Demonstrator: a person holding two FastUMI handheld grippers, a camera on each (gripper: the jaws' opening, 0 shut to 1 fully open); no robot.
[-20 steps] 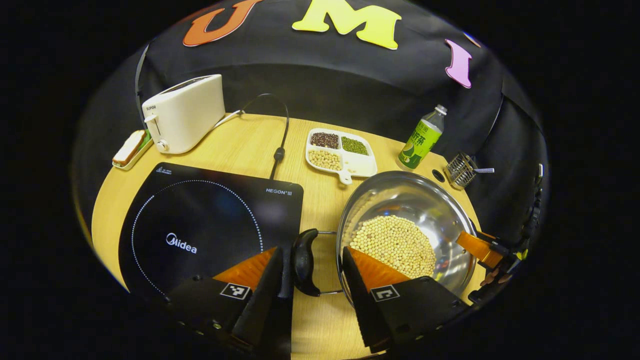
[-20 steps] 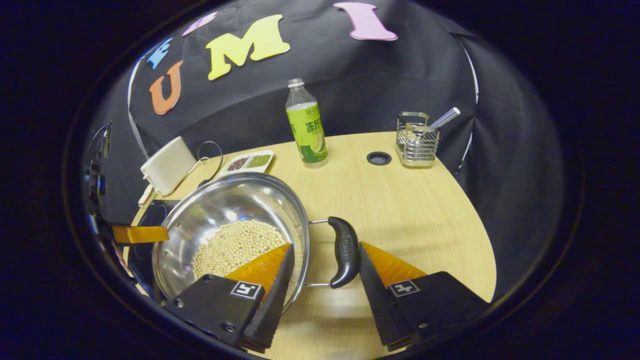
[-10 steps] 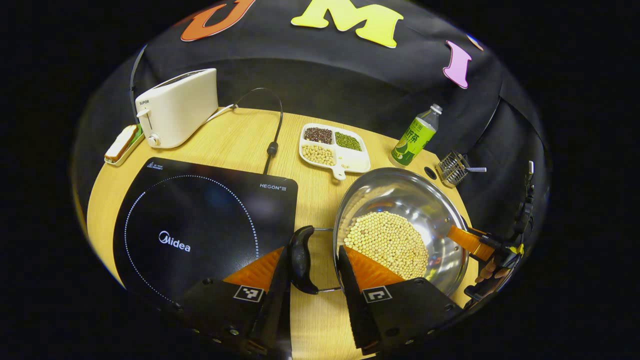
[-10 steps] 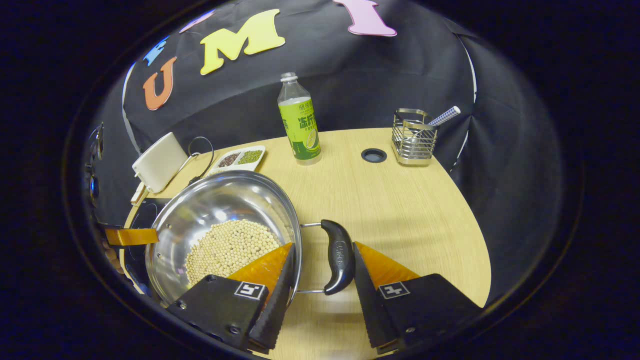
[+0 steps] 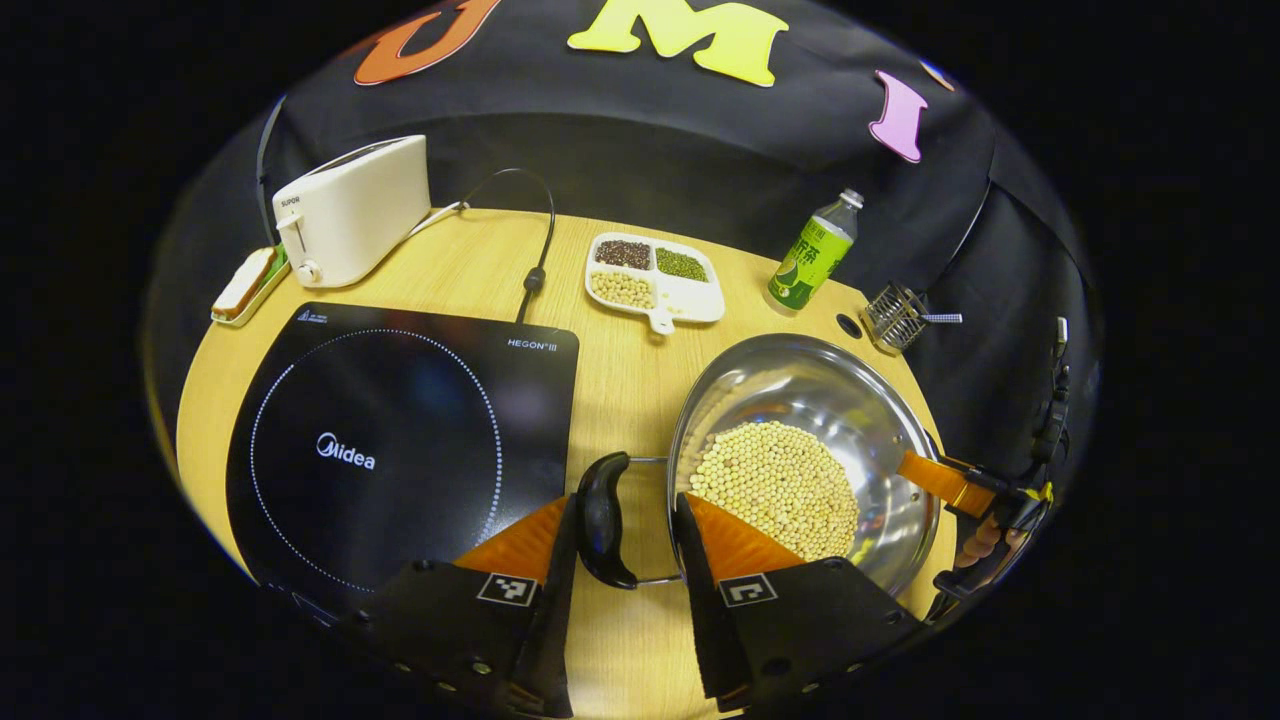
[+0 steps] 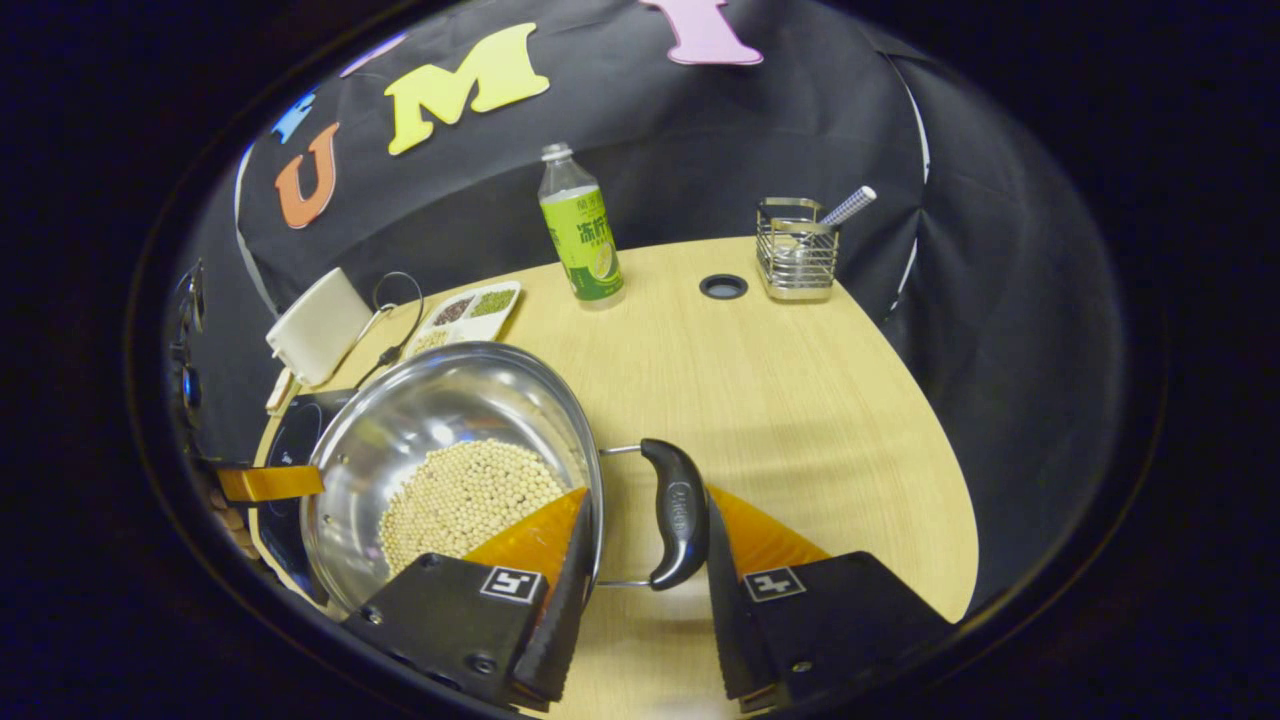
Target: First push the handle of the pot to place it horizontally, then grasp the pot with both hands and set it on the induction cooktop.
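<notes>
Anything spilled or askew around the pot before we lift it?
Nothing stands out. The beans all sit inside the pot, none on the table. The bottle stands upright, and the cooktop lies flat beside the pot.

The left gripper (image 5: 625, 520) points toward twelve o'clock, its fingers spread with a gap between them. The right gripper (image 6: 645, 520) is posed likewise, jaws parted; it also appears at four o'clock in the left gripper view.
</notes>
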